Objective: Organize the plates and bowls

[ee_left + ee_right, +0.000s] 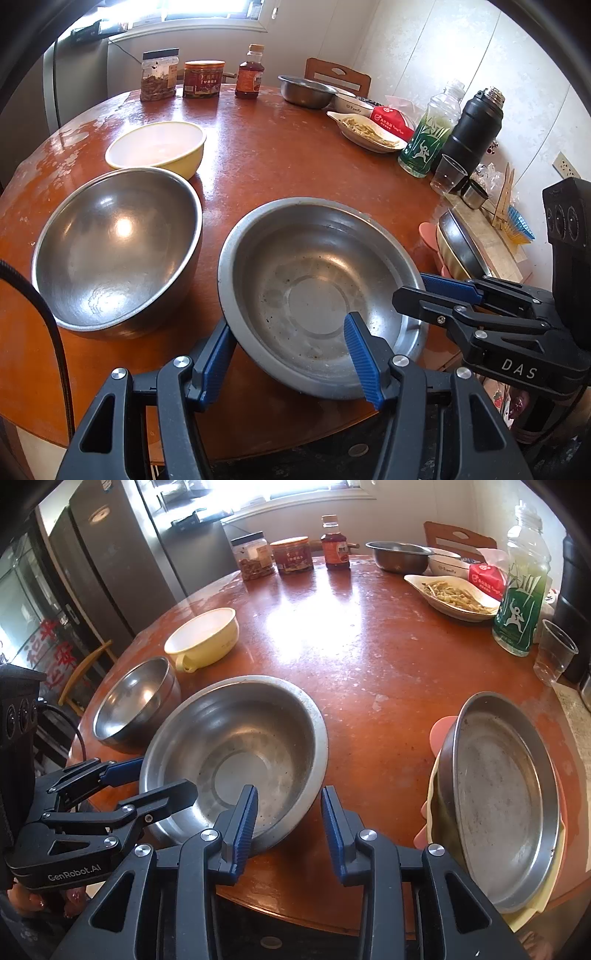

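Observation:
A wide shallow steel bowl [317, 295] [236, 753] sits at the table's near edge. My left gripper [291, 350] is open, its jaws straddling the bowl's near-left rim. My right gripper [290, 819] is open, its jaws straddling the bowl's near-right rim; it shows in the left wrist view [436, 291] at the bowl's right side. A deep steel bowl [114, 247] [136, 701] stands to the left, a yellow bowl [157, 147] [203, 635] behind it. A steel plate [506, 775] [461, 247] rests on yellow and pink dishes at the right.
On the round red-brown table [369, 646] stand two jars [159, 74], a sauce bottle [250, 72], a small steel bowl [304, 90], a white dish of food [365, 131], a green bottle [430, 136], a black flask [472, 129] and a plastic cup [447, 173].

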{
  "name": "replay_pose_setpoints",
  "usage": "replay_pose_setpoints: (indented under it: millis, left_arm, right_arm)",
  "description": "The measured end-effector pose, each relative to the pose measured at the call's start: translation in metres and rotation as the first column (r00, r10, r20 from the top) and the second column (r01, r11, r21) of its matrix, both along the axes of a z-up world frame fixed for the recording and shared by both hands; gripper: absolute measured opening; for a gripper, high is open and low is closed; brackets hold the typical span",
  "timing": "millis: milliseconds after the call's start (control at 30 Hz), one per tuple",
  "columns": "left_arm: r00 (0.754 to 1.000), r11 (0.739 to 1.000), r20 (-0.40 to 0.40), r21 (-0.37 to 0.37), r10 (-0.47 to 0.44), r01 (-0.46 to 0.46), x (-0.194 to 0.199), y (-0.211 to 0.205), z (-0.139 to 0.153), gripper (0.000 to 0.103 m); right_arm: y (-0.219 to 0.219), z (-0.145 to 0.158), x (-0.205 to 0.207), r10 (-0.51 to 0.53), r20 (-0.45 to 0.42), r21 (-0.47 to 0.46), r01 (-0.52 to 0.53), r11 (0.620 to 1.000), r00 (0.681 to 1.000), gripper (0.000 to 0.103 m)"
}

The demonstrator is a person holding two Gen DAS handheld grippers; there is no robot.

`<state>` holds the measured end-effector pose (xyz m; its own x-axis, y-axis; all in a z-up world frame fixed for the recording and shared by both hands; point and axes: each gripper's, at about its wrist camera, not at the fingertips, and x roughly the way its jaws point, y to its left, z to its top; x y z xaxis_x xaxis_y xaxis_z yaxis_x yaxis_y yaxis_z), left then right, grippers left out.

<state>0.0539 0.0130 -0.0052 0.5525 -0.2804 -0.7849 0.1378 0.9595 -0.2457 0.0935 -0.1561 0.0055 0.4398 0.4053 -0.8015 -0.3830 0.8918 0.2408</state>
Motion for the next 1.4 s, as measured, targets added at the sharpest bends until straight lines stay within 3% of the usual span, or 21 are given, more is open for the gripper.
replay_pose_setpoints:
  millis: [400, 800, 1133, 1400]
  left_arm:
    - [1.000, 1.000, 0.018, -0.007, -0.006, 0.006, -0.004, 0.003, 0.003, 0.059]
    - [0.999, 1.000, 0.047, 0.010, 0.000, 0.000, -0.013, 0.007, 0.010, 0.060]
    - [0.996, 1.000, 0.085, -0.008, 0.002, -0.002, -0.022, 0.007, 0.022, 0.060]
    - [0.994, 0.999, 0.106, 0.021, 0.038, -0.041, -0.029, 0.011, 0.034, 0.060]
  right_arm:
    - [-0.001, 0.003, -0.001, -0.030, 0.023, 0.010, 0.030, 0.999, 0.999, 0.051]
    - [-0.001, 0.010, -0.006, -0.036, 0.063, 0.030, 0.034, 0.999, 0.997, 0.058]
    - [-0.002, 0.011, -0.009, -0.033, 0.066, 0.027, 0.031, 0.999, 0.997, 0.058]
    - [0.002, 0.014, -0.013, -0.019, 0.076, 0.030, 0.017, 0.999, 0.997, 0.059]
